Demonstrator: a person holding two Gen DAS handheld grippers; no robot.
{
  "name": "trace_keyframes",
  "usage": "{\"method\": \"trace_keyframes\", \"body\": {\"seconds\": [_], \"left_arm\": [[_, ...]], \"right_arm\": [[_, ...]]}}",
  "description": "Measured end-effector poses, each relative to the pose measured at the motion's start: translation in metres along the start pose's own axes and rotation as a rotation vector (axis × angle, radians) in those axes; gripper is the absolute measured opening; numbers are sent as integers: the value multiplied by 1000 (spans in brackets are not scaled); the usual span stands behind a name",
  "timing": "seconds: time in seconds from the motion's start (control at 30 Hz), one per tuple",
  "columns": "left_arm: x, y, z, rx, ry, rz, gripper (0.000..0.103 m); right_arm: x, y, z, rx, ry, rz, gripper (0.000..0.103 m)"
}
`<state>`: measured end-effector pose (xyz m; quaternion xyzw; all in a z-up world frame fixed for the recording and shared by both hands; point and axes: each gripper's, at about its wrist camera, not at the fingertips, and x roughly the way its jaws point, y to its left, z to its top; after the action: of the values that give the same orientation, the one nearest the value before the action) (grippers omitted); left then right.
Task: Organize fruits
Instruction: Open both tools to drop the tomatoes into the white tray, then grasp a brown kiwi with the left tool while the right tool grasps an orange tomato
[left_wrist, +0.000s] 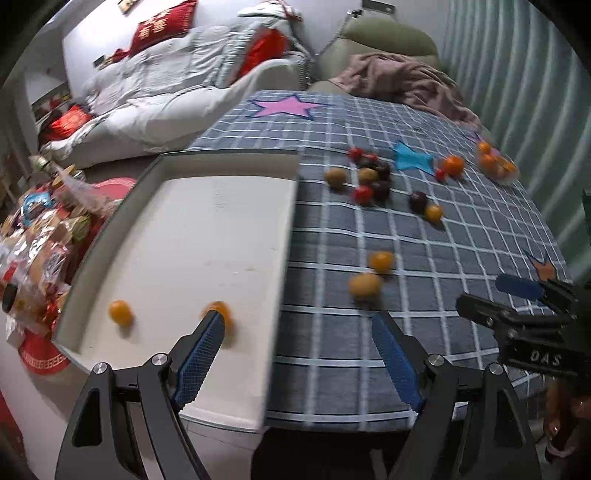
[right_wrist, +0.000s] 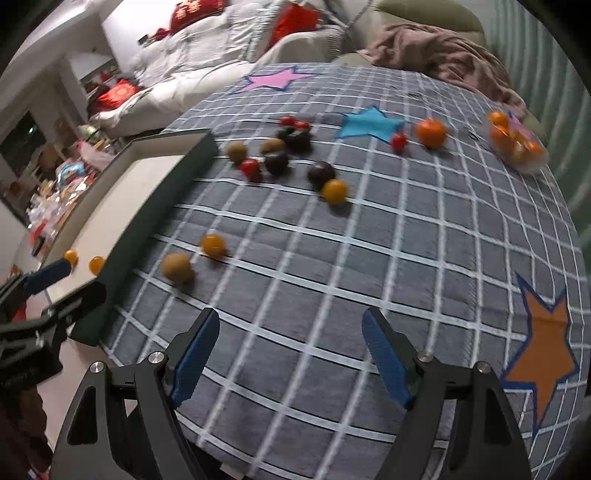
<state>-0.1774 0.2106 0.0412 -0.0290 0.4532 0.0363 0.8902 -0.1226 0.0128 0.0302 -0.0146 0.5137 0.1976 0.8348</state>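
Stock for you: two oranges (left_wrist: 120, 312) in the tray (left_wrist: 221, 173), the other fruit (right_wrist: 334, 191) loose on the tabletop (right_wrist: 406, 229) beside it; left gripper (left_wrist: 298, 334) and right gripper (right_wrist: 290, 330) fingers wide, empty.

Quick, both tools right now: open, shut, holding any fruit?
Left tool: open, holding nothing; it sits over the edge of the white tray.
Right tool: open, empty, above the checked cloth.

Dim, even indoor light — fruit (left_wrist: 381, 261) smeared by motion blur, soft shadows beneath, fisheye bending the edges into black corners.
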Motion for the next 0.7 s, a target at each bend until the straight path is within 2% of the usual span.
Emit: {"method": "trace_keyframes", "body": {"seconds": [0.2,0.33,0.57,0.7], "left_arm": [[11,-28,2,40,24,2,83],[27,-41,6,66,33,41,83],[52,-47,9,52,60,84,83],[63,-47,10,45,81,89,83]], "right_arm": [[4,-12,3,15,-1,-4,82],[13,-20,12,12,2,-22,82],[39,-31,38,2,1,-44,82],[53,-27,56,-47,-25,-72,82]]}}
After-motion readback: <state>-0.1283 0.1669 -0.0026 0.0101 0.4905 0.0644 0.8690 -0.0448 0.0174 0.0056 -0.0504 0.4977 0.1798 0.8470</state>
